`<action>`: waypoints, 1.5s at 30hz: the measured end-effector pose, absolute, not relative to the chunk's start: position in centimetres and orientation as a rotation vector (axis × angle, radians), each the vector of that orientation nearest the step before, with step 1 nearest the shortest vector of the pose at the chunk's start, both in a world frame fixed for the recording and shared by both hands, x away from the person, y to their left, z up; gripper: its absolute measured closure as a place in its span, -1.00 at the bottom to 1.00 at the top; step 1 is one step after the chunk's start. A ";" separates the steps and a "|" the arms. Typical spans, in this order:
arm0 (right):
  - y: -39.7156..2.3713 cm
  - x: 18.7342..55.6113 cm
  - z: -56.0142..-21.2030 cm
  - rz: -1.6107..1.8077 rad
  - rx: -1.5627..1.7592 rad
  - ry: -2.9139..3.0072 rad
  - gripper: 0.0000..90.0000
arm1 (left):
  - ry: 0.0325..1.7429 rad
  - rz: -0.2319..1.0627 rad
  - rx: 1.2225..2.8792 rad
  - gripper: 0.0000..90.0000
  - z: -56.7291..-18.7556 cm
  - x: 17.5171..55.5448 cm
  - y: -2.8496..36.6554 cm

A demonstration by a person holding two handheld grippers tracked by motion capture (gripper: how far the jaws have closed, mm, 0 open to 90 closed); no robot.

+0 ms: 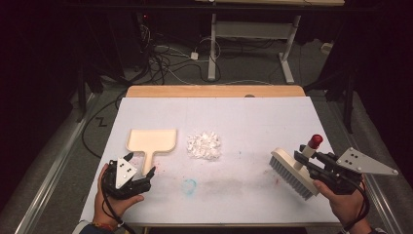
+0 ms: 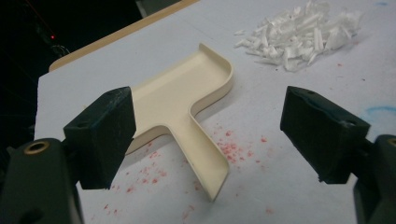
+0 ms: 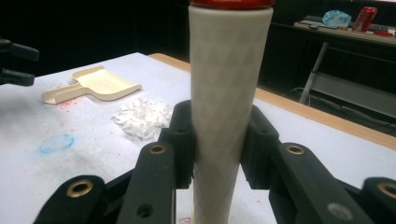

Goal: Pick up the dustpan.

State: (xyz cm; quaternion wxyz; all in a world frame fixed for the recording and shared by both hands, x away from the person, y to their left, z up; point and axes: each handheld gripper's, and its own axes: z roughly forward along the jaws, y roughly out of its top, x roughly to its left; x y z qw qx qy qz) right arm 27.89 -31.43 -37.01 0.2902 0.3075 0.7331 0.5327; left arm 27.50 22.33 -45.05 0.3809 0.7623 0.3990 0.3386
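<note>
Brush at 4 o'clock on the white table, bristles down toward the surface, cream handle with a red cap rising up. Right gripper clamped on that handle, jaws tight on both sides. Pile of white shreds at table centre. Cream dustpan at 9 o'clock of the pile, handle pointing to the near edge. Left gripper at 7 o'clock, jaws spread wide either side of the dustpan handle, holding nothing. Red specks and a blue smudge on the table nearby.
</note>
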 end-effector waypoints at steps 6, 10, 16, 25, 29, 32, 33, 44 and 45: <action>-31.6 27.9 -36.8 1.425 0.819 1.935 0.55 | 1.025 0.817 1.976 -0.58 -45.6 27.5 22.2; -31.3 28.4 -36.6 1.428 0.816 1.943 0.55 | 1.135 0.777 2.008 -0.53 -46.0 27.3 22.3; -30.5 29.0 -36.8 1.434 0.799 1.973 0.55 | 1.369 0.602 1.937 -0.47 -45.7 27.4 23.4; -30.2 29.6 -37.0 1.418 0.802 1.985 0.55 | 1.503 0.445 1.923 -0.46 -47.1 31.9 22.5; -30.0 29.6 -37.1 1.412 0.794 1.994 0.55 | 1.547 0.427 1.916 -0.37 -48.2 34.3 22.4; -29.9 29.6 -37.2 1.412 0.797 2.001 0.55 | 1.549 0.481 1.954 -0.24 -48.5 35.3 21.9; -29.9 29.6 -37.2 1.409 0.800 2.000 0.55 | 1.551 0.510 1.973 -0.16 -48.5 35.6 21.6; -29.6 29.7 -37.5 1.405 0.794 2.026 0.55 | 1.515 0.512 2.005 0.41 -48.2 38.4 21.9; -29.6 29.7 -37.5 1.404 0.795 2.028 0.55 | 1.514 0.516 1.999 0.42 -48.2 38.6 22.0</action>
